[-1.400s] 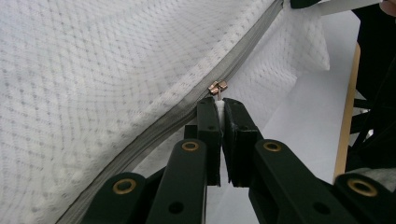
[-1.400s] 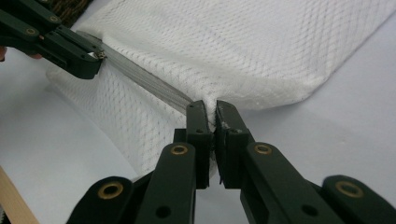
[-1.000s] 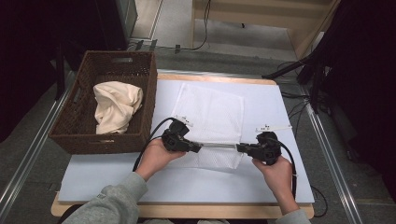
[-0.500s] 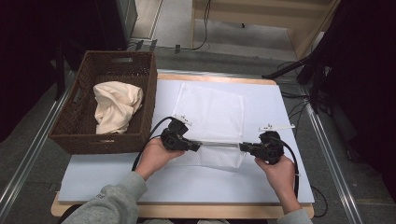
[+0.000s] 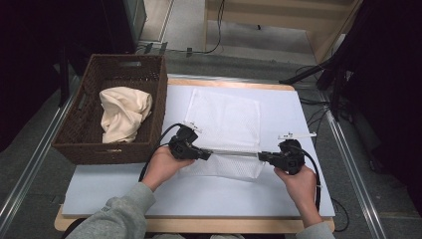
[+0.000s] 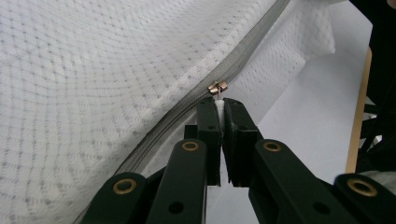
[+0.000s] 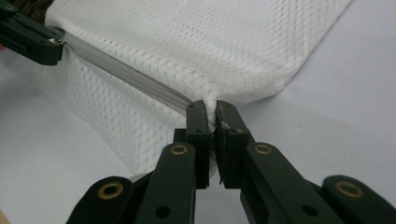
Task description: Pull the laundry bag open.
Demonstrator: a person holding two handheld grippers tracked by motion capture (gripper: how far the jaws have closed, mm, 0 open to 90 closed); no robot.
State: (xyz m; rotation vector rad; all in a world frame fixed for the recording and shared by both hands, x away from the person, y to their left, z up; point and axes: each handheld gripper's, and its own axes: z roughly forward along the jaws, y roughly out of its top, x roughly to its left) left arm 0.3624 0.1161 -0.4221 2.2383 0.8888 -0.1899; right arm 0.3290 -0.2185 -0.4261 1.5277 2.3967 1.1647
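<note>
Basket [image 5: 149,94] with cloth [image 5: 122,114] left of mesh bag [image 5: 226,119].

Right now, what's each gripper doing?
Left gripper: shut on the zipper pull of the mesh bag.
Right gripper: shut on the mesh bag's end.

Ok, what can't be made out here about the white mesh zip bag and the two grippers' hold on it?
- Zipper pull tab, left gripper view: its lower part sits hidden between the left gripper pads.
- White mesh zip bag, high view: contents, if any, unreadable through the mesh.
- Bag end, right gripper view: covered by the right gripper.
</note>
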